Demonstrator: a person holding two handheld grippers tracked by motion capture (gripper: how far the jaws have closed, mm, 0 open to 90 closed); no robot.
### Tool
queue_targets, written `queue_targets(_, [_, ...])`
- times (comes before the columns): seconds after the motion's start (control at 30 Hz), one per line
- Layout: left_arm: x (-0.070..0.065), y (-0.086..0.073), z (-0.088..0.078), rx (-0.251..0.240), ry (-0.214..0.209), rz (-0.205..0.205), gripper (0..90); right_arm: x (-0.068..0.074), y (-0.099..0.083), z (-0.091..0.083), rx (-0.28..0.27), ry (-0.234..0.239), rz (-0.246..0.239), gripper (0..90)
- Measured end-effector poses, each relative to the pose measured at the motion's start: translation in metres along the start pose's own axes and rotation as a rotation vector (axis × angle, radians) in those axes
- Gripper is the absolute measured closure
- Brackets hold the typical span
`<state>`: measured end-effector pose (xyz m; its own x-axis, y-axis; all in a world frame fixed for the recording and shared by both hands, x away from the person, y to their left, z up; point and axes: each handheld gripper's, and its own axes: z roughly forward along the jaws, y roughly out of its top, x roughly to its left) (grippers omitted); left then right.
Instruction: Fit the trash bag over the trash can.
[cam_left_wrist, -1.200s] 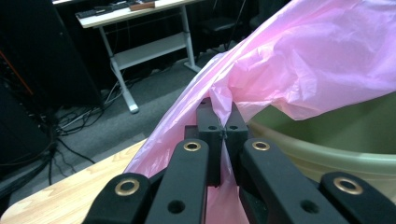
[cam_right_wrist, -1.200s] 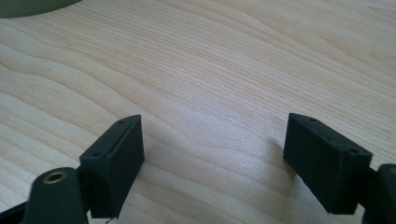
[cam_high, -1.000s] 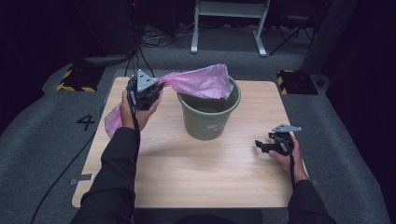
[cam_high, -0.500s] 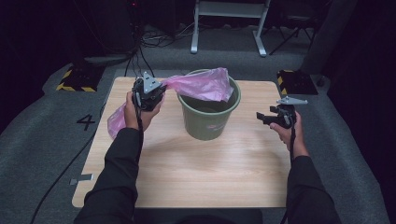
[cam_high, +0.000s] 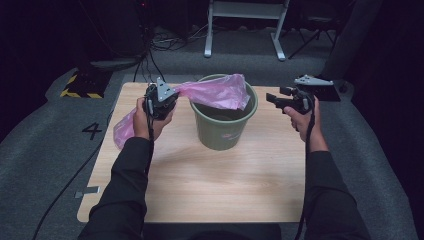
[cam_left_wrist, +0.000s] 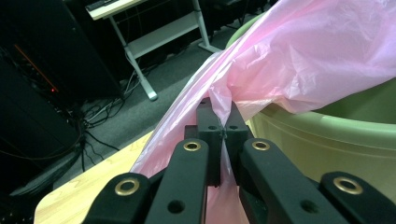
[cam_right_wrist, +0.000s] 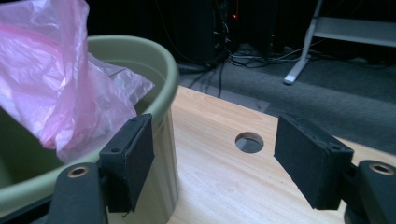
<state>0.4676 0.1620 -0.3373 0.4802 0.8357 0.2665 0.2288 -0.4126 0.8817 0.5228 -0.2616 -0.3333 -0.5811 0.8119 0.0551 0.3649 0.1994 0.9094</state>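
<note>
A green plastic bucket (cam_high: 225, 131) stands on the wooden table (cam_high: 200, 185), a little behind its middle. A thin pink plastic bag (cam_high: 216, 92) drapes over the bucket's mouth and trails off to the left behind the left hand. My left gripper (cam_high: 176, 93) is shut on a gathered edge of the bag, just left of the rim; the left gripper view has the jaws (cam_left_wrist: 223, 112) pinching the pink film (cam_left_wrist: 303, 56) in front of the bucket wall (cam_left_wrist: 327, 135). My right gripper (cam_high: 270, 98) is raised to the right of the bucket, pointing at it. Its jaws (cam_right_wrist: 215, 154) have just been closing slightly but stand open, nothing between them, the rim (cam_right_wrist: 163, 65) beside the left pad.
The table sits on grey carpet with a "4" mark (cam_high: 92, 131) to its left. A round hole (cam_right_wrist: 249, 142) pierces the tabletop right of the bucket. White stand legs (cam_high: 245, 30), cables and a yellow-black striped block (cam_high: 80, 86) lie beyond the far edge.
The right hand has lifted off the table's right side and come up level with the bucket's rim, farther back. The left gripper has kept its hold on the bag and barely shifted.
</note>
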Motion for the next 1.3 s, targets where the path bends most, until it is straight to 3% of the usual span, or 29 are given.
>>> queue_targets(0.17, [-0.003,0.001,0.003,0.006,0.0,0.024,89.7,0.017,0.018,0.006,-0.018,0.026,-0.045,28.2])
queue_targets(0.33, [-0.004,0.001,0.004,0.009,-0.004,0.02,89.7,0.03,0.029,0.01,-0.026,0.045,-0.081,28.2])
queue_targets(0.4, [-0.004,0.001,0.004,0.008,-0.003,0.023,89.7,0.043,0.036,0.013,-0.033,0.082,-0.11,28.9])
queue_targets(0.5, [-0.004,0.001,0.003,0.007,-0.003,0.02,89.7,0.052,0.04,0.016,-0.024,0.091,-0.132,32.2])
queue_targets(0.53, [-0.004,0.001,0.003,0.009,-0.001,0.022,89.7,0.06,0.042,0.019,-0.018,0.115,-0.151,35.3])
queue_targets(0.77, [-0.001,0.0,0.0,0.009,0.001,0.02,89.7,0.082,0.044,0.033,0.014,0.171,-0.211,40.3])
queue_targets(1.0, [-0.004,-0.003,-0.004,-0.014,-0.03,0.026,89.7,0.09,0.045,0.046,0.054,0.139,-0.236,45.1])
queue_targets(1.03, [-0.005,-0.003,-0.005,-0.018,-0.032,0.03,89.7,0.092,0.043,0.051,0.07,0.132,-0.238,50.6])
queue_targets(1.13, [-0.008,-0.003,-0.012,-0.042,-0.044,0.038,89.7,0.094,0.04,0.057,0.098,0.126,-0.243,56.2])
queue_targets(1.27, [-0.008,-0.004,-0.018,-0.047,-0.036,0.054,89.7,0.096,0.038,0.058,0.101,0.139,-0.245,54.4])
queue_targets(1.3, [-0.008,-0.005,-0.02,-0.04,-0.024,0.077,89.7,0.097,0.037,0.057,0.098,0.156,-0.253,49.2])
